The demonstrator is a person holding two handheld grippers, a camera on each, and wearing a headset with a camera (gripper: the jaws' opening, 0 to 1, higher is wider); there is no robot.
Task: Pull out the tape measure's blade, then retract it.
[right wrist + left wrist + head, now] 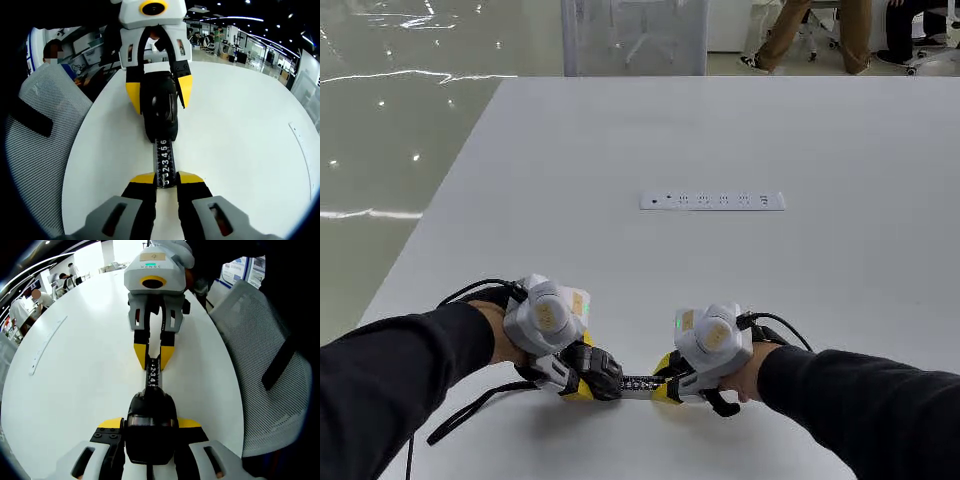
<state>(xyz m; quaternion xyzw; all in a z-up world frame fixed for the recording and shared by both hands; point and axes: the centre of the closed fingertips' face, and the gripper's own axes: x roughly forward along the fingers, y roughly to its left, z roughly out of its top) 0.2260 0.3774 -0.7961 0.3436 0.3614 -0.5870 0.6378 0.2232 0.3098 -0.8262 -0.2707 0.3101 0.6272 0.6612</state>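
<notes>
Tape measure (159, 107) case looks matt black plastic; table (720, 140) smooth matt white; chair back (250, 340) grey mesh cloth

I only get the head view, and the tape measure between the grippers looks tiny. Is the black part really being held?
Observer: Yes. In the left gripper view, the left gripper has one yellow-tipped jaw pressed on each side of the case.
Operator: Who's got the strip that comes out of it?
Observer: The right gripper pinches the end of the blade between its yellow tips.
Operator: How far out is it?
Observer: Only a short way. In the right gripper view, the printed numbers reach 6 right where the blade leaves the case.
</notes>
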